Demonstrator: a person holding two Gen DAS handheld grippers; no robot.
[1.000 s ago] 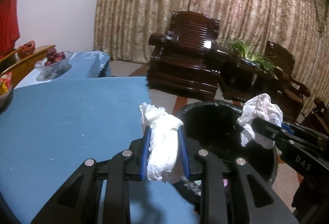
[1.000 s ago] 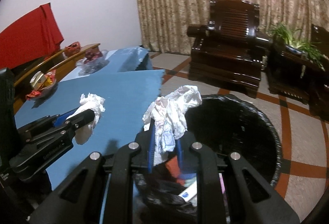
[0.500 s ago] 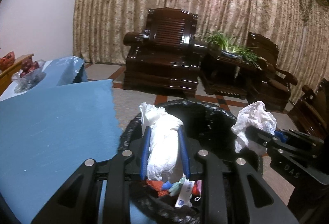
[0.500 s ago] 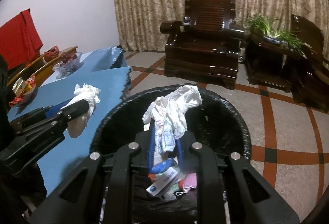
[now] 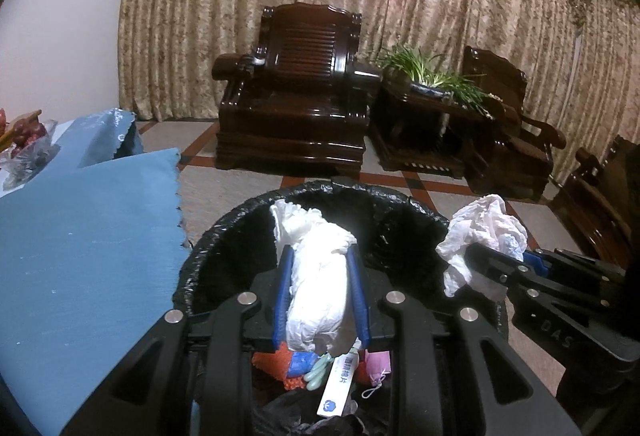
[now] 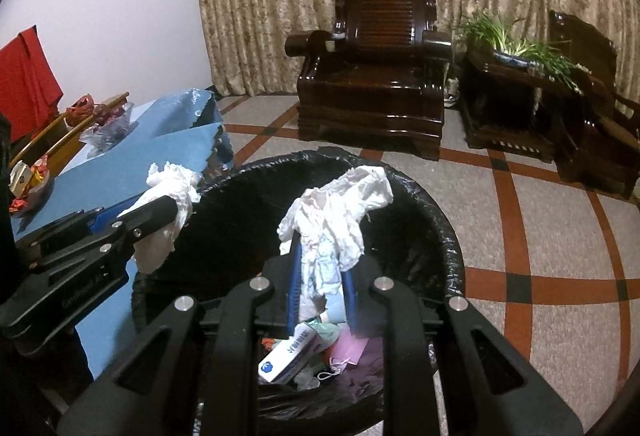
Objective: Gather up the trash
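Both claws poised over the black-lined trash bin (image 5: 404, 220) beside the blue counter (image 5: 80, 244), the left claw (image 5: 320, 300) clamps a rolled white tissue (image 5: 316, 292) and the right claw (image 6: 320, 288) a crumpled tissue wad (image 6: 336, 220), apparently positioned for dropping onto discarded packaging.

left wrist: close above bin (image 5: 344, 203), facing armchair (image 5: 296, 87) | right wrist: same, probably slightly rightward
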